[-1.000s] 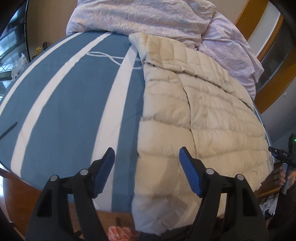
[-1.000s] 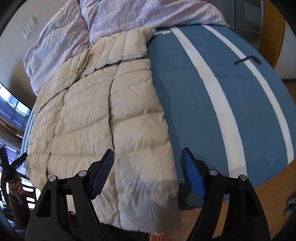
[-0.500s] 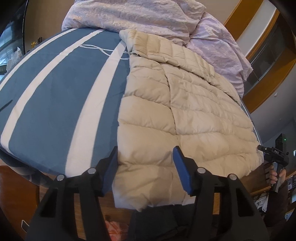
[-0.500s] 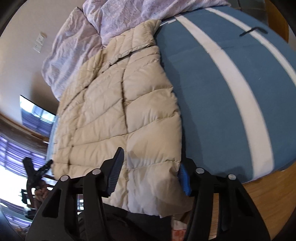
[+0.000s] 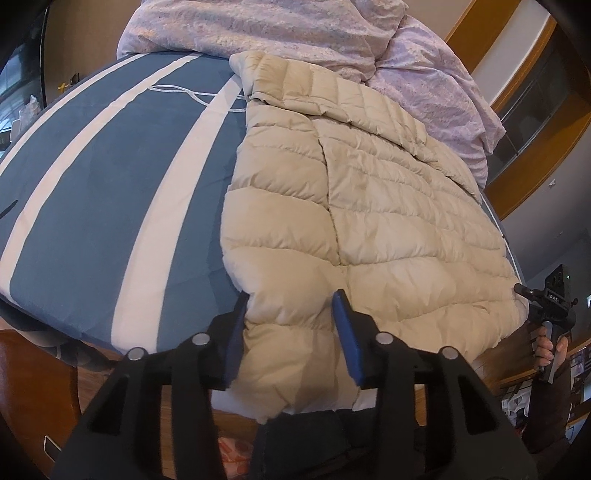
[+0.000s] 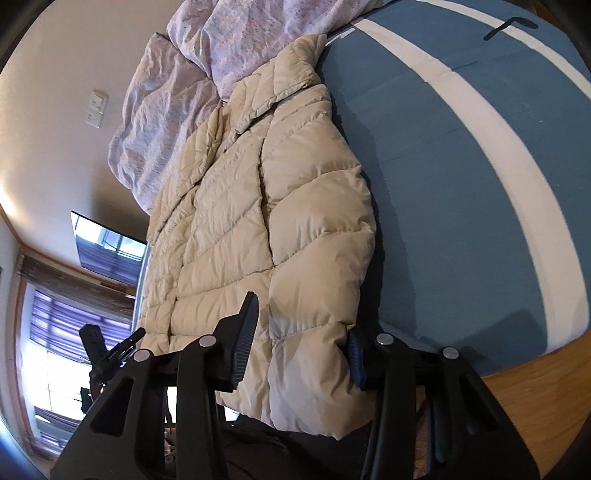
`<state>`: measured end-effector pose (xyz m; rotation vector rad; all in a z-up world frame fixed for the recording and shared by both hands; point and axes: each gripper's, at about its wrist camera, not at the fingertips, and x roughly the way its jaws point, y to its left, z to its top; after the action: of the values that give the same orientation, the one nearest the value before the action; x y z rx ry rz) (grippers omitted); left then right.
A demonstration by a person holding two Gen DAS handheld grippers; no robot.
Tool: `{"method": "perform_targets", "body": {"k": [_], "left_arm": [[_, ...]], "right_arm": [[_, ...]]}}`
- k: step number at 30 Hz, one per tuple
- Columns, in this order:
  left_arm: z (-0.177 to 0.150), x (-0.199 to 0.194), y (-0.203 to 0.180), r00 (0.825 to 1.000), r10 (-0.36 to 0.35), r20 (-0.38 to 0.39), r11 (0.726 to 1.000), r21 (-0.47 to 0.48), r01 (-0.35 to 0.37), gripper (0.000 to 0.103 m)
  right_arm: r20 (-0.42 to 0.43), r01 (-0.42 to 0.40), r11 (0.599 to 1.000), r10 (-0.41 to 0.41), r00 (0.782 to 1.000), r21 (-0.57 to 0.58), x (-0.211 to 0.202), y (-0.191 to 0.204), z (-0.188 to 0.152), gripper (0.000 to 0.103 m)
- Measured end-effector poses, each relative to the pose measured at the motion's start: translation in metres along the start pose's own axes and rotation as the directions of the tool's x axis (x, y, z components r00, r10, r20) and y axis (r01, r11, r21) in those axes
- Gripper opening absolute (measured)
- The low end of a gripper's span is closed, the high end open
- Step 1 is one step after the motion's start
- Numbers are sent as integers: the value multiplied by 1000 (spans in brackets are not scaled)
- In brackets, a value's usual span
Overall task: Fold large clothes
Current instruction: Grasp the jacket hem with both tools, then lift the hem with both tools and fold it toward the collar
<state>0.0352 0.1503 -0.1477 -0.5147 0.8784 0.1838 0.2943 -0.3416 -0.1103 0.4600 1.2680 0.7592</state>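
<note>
While a beige quilted puffer jacket [image 5: 369, 229] lies spread along one side of a bed with a blue and white striped cover [image 5: 110, 206], its collar end touching a heap of lilac bedding [image 5: 295, 33] at the far end, the folding looks barely begun. One sleeve appears laid in over the body; the hem hangs over the near edge of the bed. The left hand-held gripper [image 5: 291, 325] straddles the hem corner on its side. Its jaws have just been closing, and the padded cloth sits between the blue pads and seems lightly pinched. The right hand-held gripper [image 6: 303, 332] straddles the opposite hem corner, its jaws likewise just closing, the fabric bulging between them and touching both. By the look of it, both corners are being taken up so the hem can be carried toward the collar. That main fold, and any after it, remain to be done.
</note>
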Motion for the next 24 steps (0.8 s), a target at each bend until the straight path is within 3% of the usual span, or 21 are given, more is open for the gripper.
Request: {"method": "perform_targets", "body": {"k": [2, 3, 4, 9, 24], "left_arm": [[1, 2, -3, 1000, 14, 3, 1000, 7, -14, 46], [1, 3, -4, 1000, 26, 3, 1000, 11, -26, 37], [1, 4, -4, 999, 32, 1, 999, 14, -32, 27], [1, 5, -6, 999, 38, 1, 999, 13, -38, 12], [22, -30, -18, 986, 113, 119, 992, 49, -119, 7]], "right_arm": [[0, 0, 1000, 0, 1000, -6, 1, 1, 0, 42], [-2, 19, 1000, -19, 1000, -18, 2, 4, 0, 38], [-7, 36, 999, -36, 999, -23, 4, 4, 0, 26], [-5, 67, 997, -67, 998, -39, 6, 4, -1, 14], [119, 170, 979, -157, 980, -111, -17, 33, 23, 8]]}}
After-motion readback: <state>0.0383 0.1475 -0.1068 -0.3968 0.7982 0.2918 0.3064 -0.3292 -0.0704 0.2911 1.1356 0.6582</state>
